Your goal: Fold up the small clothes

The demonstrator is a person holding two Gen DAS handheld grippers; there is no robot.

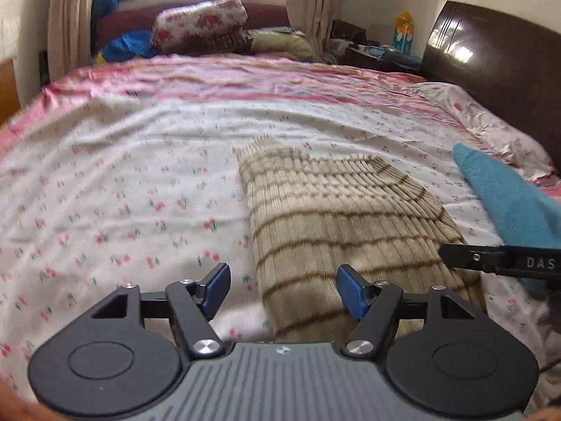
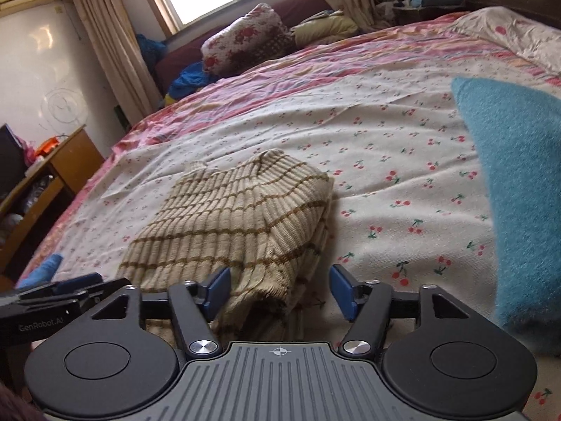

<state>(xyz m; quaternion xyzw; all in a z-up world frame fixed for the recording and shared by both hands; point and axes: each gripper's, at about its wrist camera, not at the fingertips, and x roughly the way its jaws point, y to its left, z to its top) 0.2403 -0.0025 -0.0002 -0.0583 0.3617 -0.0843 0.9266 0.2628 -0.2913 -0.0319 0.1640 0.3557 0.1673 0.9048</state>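
A folded beige knit garment with brown stripes [image 1: 350,231] lies on the cherry-print bed sheet [image 1: 122,193]. My left gripper [image 1: 284,291] hovers open over the garment's near left edge, and its blue pads do not press the cloth. In the right wrist view the same garment [image 2: 238,217] has its near corner between the wide-open pads of my right gripper [image 2: 280,291], which stand clear of it. A teal fuzzy garment [image 2: 519,193] lies to the right, also seen as the teal garment [image 1: 508,203]. One of the right gripper's fingers [image 1: 466,256] reaches in beside the beige garment.
Floral bedding and cushions [image 1: 200,24] are piled at the bed's far end under the window. A dark wooden headboard [image 1: 491,63] runs along the right. A wooden desk [image 2: 59,165] stands left of the bed. A pink pillow [image 1: 484,122] lies by the headboard.
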